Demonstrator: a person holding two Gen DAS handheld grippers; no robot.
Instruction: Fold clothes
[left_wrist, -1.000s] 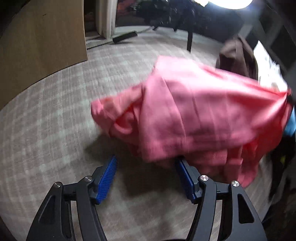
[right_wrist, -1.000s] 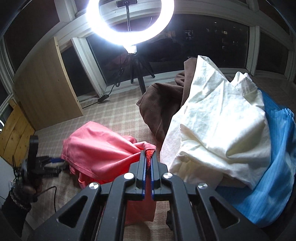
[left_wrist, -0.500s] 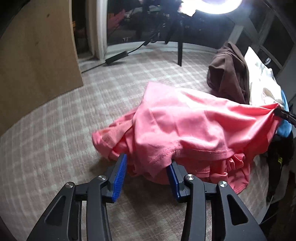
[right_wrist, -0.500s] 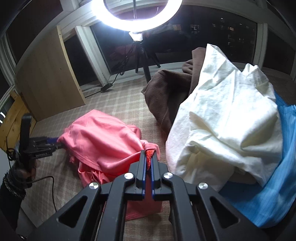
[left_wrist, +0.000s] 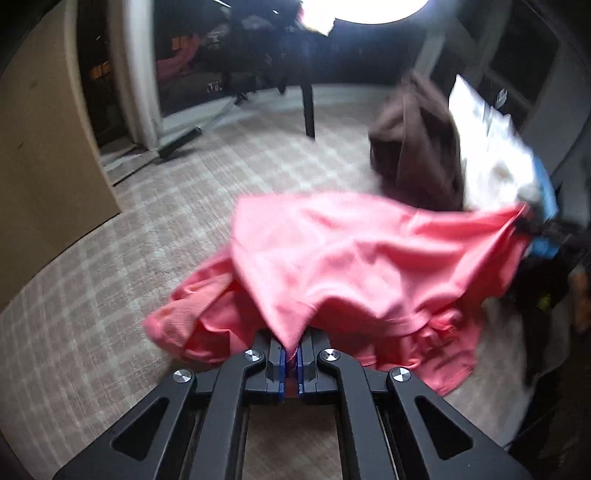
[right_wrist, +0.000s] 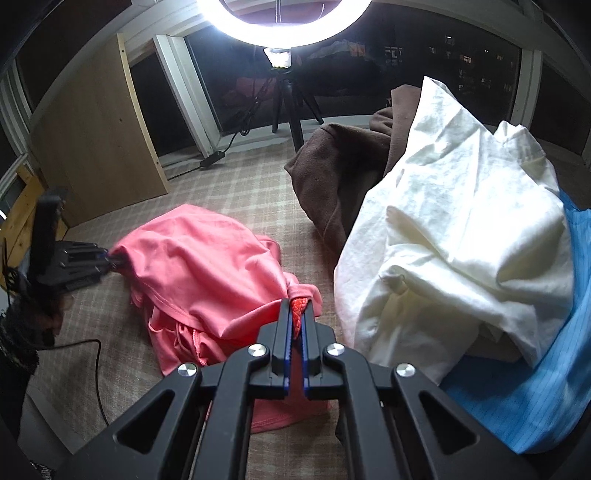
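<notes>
Now both grippers pinch the same pink garment (right_wrist: 207, 269), which lies partly heaped on the plaid-patterned floor covering (right_wrist: 243, 188) and partly stretched between them. From the left wrist view, the left gripper (left_wrist: 291, 354) has its blue pads pressed together on a pointed fold of the pink cloth, which fans out from the fingertips across the middle of the picture; this view is somewhat blurred. At the far right of that view the cloth draws to a second point where the right gripper (left_wrist: 532, 230) holds it. From the right wrist view, the right gripper (right_wrist: 295, 314) is clamped on a bunched bit of the garment, showing as a red-orange ridge between its pads. At the left edge of this view the left gripper (right_wrist: 107, 260) grips the opposite end of the cloth, held by a person's hand (right_wrist: 40, 295). Beside the pink garment, to its right, sits a pile of other clothes: a brown garment (right_wrist: 340, 170), a white garment (right_wrist: 461, 221) draped over it, and a blue garment (right_wrist: 528, 398) at the right edge. A ring light (right_wrist: 284, 22) on a tripod (right_wrist: 291, 99) shines from beyond the clothes.
</notes>
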